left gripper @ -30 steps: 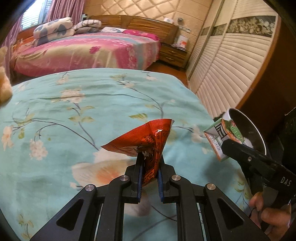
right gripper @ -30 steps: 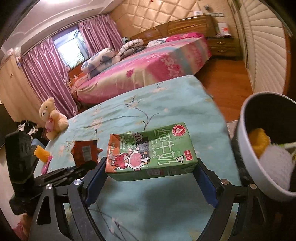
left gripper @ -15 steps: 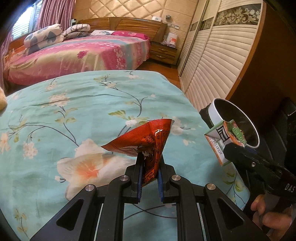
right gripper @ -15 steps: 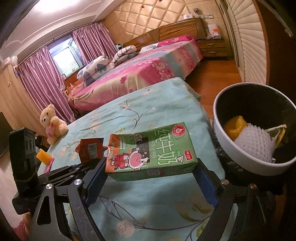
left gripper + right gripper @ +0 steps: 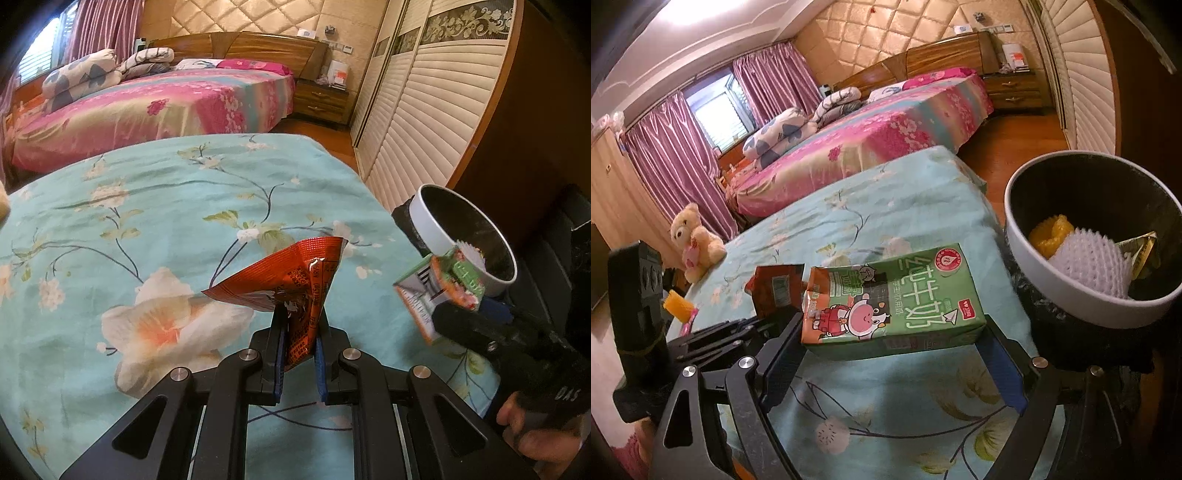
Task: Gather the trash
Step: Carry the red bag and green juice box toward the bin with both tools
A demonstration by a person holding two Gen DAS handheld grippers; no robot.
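Left gripper (image 5: 298, 334): fingers clamped on the lower end of a red wrapper (image 5: 286, 282), which stands nearly upright, long axis rising from the fingers, above the floral bed (image 5: 147, 221). Right gripper (image 5: 892, 363): fingers set wide, gripping the ends of a green milk carton (image 5: 890, 295) (long axis crosswise, printed face up). The carton is just beside a white bin (image 5: 1067, 288) holding trash.

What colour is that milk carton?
Mostly green, with a cartoon cow; the milk carton shows best in the right wrist view.
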